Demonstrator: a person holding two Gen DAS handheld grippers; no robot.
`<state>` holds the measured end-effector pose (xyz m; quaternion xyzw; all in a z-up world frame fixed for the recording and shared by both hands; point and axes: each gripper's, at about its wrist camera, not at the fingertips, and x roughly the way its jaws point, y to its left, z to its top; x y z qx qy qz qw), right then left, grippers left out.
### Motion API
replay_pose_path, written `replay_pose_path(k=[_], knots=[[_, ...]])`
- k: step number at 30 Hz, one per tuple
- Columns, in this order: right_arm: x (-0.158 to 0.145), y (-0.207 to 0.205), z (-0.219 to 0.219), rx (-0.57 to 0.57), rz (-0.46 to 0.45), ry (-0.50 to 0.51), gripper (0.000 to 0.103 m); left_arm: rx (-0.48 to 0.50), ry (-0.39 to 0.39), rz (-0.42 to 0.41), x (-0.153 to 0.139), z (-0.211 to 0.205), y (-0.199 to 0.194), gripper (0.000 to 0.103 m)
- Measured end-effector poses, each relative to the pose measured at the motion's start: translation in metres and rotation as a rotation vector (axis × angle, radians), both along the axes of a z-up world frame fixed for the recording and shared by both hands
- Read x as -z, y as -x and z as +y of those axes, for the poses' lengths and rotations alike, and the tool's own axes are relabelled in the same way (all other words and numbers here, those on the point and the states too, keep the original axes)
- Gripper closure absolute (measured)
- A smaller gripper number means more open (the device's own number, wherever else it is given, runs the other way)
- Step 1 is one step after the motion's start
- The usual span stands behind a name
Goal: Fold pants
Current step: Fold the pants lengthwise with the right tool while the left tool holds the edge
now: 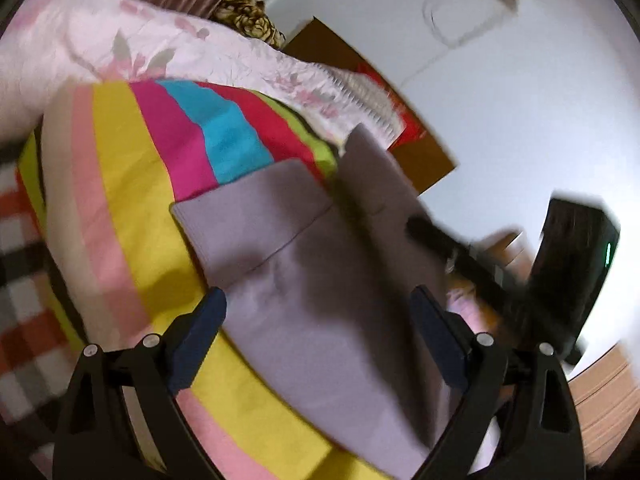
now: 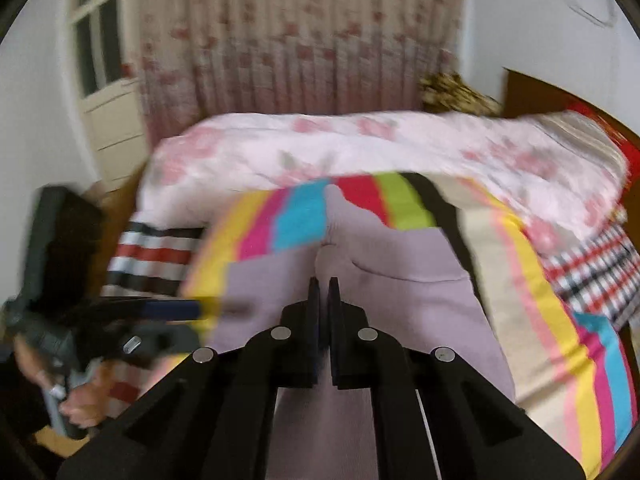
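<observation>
Lilac pants (image 1: pixel 312 280) lie partly folded on the rainbow-striped sheet (image 1: pixel 120 184) of a bed. My left gripper (image 1: pixel 318 300) hangs open just above them, its blue pads (image 1: pixel 208 320) wide apart and nothing pinched. In the right wrist view it shows from the side at the pants' left edge (image 2: pixel 200 308), with a hand below it. My right gripper (image 2: pixel 324 284) is shut on a pucker of the pants (image 2: pixel 360 300), and a peak of cloth (image 2: pixel 336 208) stands up past its tips. From the left wrist view, the right gripper (image 1: pixel 414 224) is a dark blur against a raised flap.
A pink floral quilt (image 2: pixel 360 148) is heaped along the far side of the bed. A red, black and white checked cloth (image 2: pixel 592 272) lies at the right. A flowered curtain (image 2: pixel 296 40), a white door (image 2: pixel 104 80) and a brown headboard (image 1: pixel 328 48) stand behind.
</observation>
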<state>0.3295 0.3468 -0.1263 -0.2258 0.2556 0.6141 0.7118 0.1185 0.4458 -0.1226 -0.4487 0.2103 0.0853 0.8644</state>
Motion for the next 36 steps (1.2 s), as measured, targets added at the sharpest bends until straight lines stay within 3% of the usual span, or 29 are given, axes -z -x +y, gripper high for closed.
replay_pose_path(k=[2,4,8,13,18,25,28,30,33,36], knots=[[0.005,0.018,0.011,-0.057,-0.006,0.022,0.098,-0.005,0.062,-0.025,0.006,0.009,0.0,0.01],[0.028,0.033,0.029,-0.084,-0.025,0.1,0.096,-0.021,0.075,-0.007,0.013,0.014,-0.002,0.009],[0.062,0.039,0.042,-0.106,0.05,0.191,0.096,-0.025,0.118,0.018,0.028,0.024,-0.005,0.012],[0.047,0.041,0.034,-0.137,0.06,0.147,0.096,-0.094,0.035,0.002,0.01,0.02,0.005,0.014],[0.043,0.052,0.034,-0.174,0.104,0.122,0.096,-0.102,0.018,-0.014,0.003,0.017,0.007,0.016],[0.064,0.054,0.049,-0.124,0.098,0.223,0.095,-0.067,0.087,0.02,0.026,0.023,0.001,0.016],[0.064,0.051,0.045,-0.123,0.132,0.257,0.076,-0.062,0.07,0.01,0.02,0.019,0.005,0.016],[0.051,0.053,0.028,-0.126,0.122,0.24,0.05,-0.062,0.056,0.012,0.016,0.017,0.01,0.016],[0.025,0.05,-0.021,-0.063,0.127,0.151,0.045,-0.055,0.017,0.028,0.007,0.014,0.018,0.016],[0.01,0.052,-0.091,0.086,0.087,0.09,0.045,-0.041,-0.038,0.043,-0.003,0.008,0.024,0.016]])
